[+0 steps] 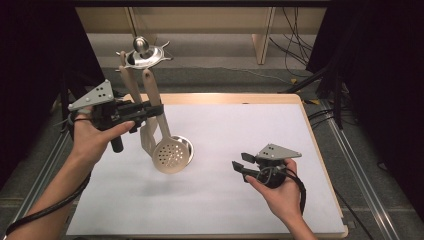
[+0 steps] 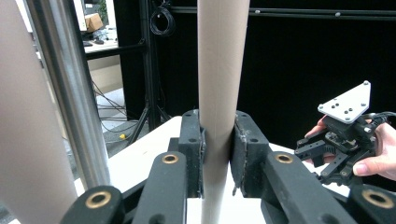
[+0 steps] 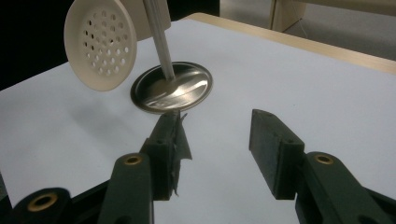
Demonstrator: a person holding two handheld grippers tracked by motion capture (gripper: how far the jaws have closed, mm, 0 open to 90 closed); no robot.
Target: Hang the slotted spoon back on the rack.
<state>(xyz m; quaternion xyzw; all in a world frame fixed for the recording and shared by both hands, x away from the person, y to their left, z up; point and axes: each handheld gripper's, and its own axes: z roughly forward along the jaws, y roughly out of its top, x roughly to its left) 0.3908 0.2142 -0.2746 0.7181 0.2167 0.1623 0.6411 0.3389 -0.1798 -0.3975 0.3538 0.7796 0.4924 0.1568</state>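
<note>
Left tongs (image 1: 156, 109) are clamped on the skimmer's wooden handle (image 2: 219, 93). Right tongs (image 3: 217, 154) sit wide apart, nothing between them, low over the bench (image 1: 240, 130).

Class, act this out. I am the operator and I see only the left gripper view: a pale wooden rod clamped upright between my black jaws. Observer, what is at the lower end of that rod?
Observer: A round, cream-coloured perforated skimmer head.
Operator: Is the right gripper holding anything?
Observer: No. Its own view shows its jaws standing open with nothing between them, above the white table top.
Operator: What does the shiny steel pole at my left stand on?
Observer: A round, shiny steel base dish that rests on the table top, right beside the skimmer head.
</note>
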